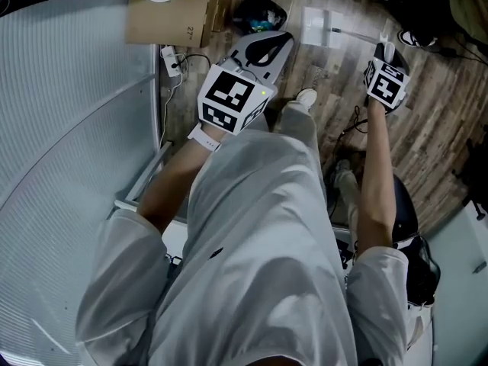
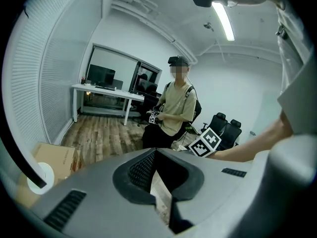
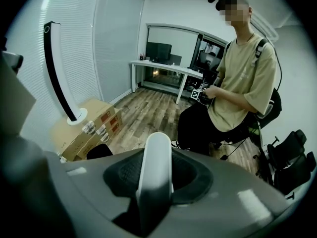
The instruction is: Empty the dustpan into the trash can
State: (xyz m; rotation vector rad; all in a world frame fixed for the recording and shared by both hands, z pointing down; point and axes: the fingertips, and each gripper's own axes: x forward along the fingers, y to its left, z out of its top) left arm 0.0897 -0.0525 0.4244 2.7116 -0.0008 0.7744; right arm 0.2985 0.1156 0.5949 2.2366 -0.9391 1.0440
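White handle point(image 3: 154, 155), seemingly one, right claw point(image 3: 156, 185)

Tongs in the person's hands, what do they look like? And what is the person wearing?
Both the left tongs and the right tongs have smooth light grey shells with dark ribbed pads inside a rounded opening. Each carries a cube with black-and-white square markers. The person wears a pale short-sleeved shirt; forearms are bare.
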